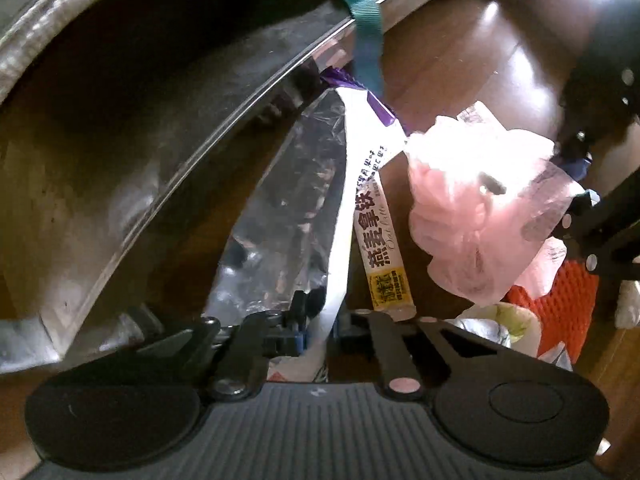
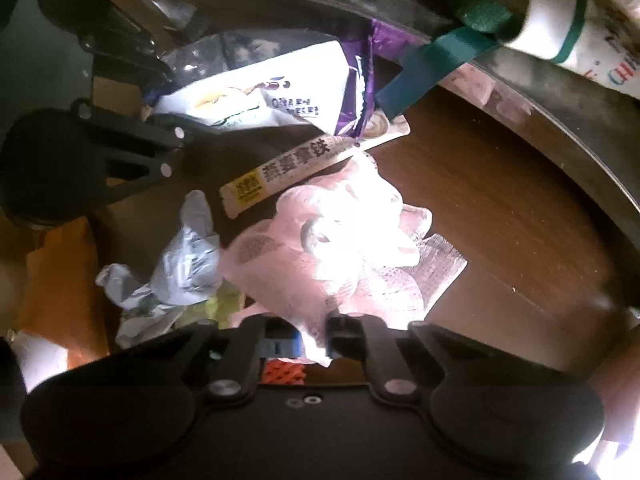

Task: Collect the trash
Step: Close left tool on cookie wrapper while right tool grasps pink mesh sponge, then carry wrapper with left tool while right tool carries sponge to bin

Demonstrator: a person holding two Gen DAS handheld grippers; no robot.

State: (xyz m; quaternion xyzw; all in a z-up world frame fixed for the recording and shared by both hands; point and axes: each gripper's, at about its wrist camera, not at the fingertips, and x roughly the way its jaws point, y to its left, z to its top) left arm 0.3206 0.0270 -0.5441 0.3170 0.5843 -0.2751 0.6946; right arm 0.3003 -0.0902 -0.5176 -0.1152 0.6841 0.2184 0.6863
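Observation:
My left gripper [image 1: 320, 322] points down and is shut on the edge of a white and purple foil packet [image 1: 348, 152], which stands up between its pads. The same packet [image 2: 272, 92] shows in the right wrist view, with the left gripper [image 2: 156, 98] at its left end. A crumpled pink plastic bag [image 2: 340, 248] lies on the wooden table [image 2: 500, 220], and my right gripper [image 2: 312, 340] is shut on its near fold. In the left wrist view the pink bag [image 1: 480, 208] sits at the right with the right gripper [image 1: 576, 172] on it.
A stick sachet with a yellow label [image 2: 280, 172] lies between packet and bag. Crumpled grey wrapping [image 2: 188, 264] and an orange mesh piece [image 1: 560, 300] lie close by. A curved metal rim [image 1: 200, 140] with a green strap [image 1: 366, 32] borders the trash.

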